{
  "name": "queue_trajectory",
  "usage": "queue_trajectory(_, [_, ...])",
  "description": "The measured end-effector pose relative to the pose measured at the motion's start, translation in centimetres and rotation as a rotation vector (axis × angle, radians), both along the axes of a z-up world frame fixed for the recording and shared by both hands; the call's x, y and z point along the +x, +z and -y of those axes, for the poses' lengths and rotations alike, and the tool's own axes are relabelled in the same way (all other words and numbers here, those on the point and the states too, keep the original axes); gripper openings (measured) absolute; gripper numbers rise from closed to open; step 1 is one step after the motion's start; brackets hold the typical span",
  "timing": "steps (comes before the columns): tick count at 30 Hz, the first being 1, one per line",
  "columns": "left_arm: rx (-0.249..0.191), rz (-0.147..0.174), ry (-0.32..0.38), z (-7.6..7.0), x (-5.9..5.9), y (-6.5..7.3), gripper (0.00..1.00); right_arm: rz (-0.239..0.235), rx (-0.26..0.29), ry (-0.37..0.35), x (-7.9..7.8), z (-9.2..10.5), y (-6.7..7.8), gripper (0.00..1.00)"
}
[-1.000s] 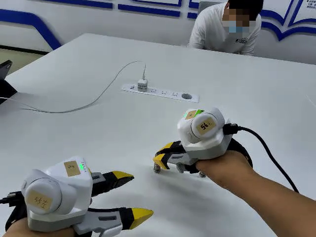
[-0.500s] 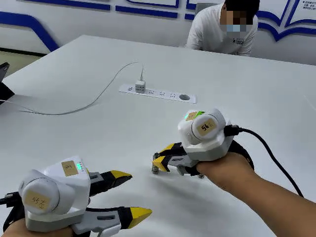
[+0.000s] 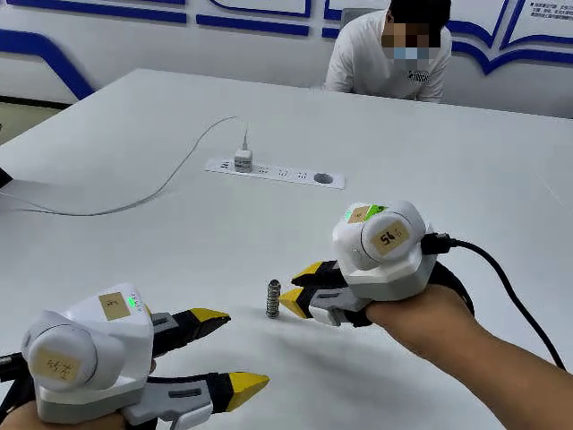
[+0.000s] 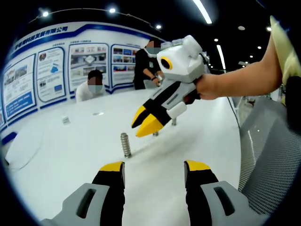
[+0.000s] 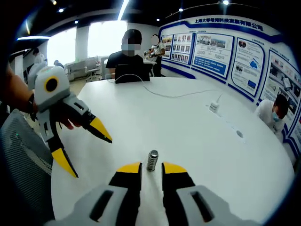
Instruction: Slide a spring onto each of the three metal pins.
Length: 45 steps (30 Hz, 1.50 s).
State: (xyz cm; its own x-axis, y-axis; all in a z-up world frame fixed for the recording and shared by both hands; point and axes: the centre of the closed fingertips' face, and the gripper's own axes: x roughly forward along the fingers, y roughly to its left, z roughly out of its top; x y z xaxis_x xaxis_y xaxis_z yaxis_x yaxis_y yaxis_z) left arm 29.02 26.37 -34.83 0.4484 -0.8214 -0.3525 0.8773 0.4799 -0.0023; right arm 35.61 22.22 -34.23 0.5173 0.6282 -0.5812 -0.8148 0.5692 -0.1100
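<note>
The head view looks forward and down over the white tabletop (image 3: 134, 224), above the left claw (image 3: 248, 348) and right claw (image 3: 288, 291). Each claw view sits low and close, facing the other claw. All three share the upright spring (image 3: 273, 298).

Bright, even light from ceiling strips (image 4: 203, 10) and spots; soft, faint shadows on the white table (image 3: 430, 152). A window (image 5: 101, 42) glares white in the right gripper view. Both gripper views bend strongly toward their edges.
</note>
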Motion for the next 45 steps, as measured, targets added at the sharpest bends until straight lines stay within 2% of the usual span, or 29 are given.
queue_trajectory(11, [-0.007, -0.003, -0.004, 0.2, 0.0, 0.1, 0.52, 0.013, 0.03, -0.012, -1.7, 0.9, 1.1, 0.2])
queue_trajectory(19, [-0.008, -0.004, -0.009, 0.4, 0.0, 0.1, 0.53, 0.014, 0.047, -0.013, -3.0, 1.6, 1.2, 0.21])
queue_trajectory(26, [-0.008, -0.003, -0.008, 0.4, 0.2, 0.2, 0.53, 0.02, 0.039, -0.003, -4.3, 2.4, 1.6, 0.22])
queue_trajectory(45, [-0.009, 0.003, -0.015, 0.7, 0.0, 0.5, 0.54, 0.01, 0.042, -0.047, -7.0, 6.7, 1.5, 0.24])
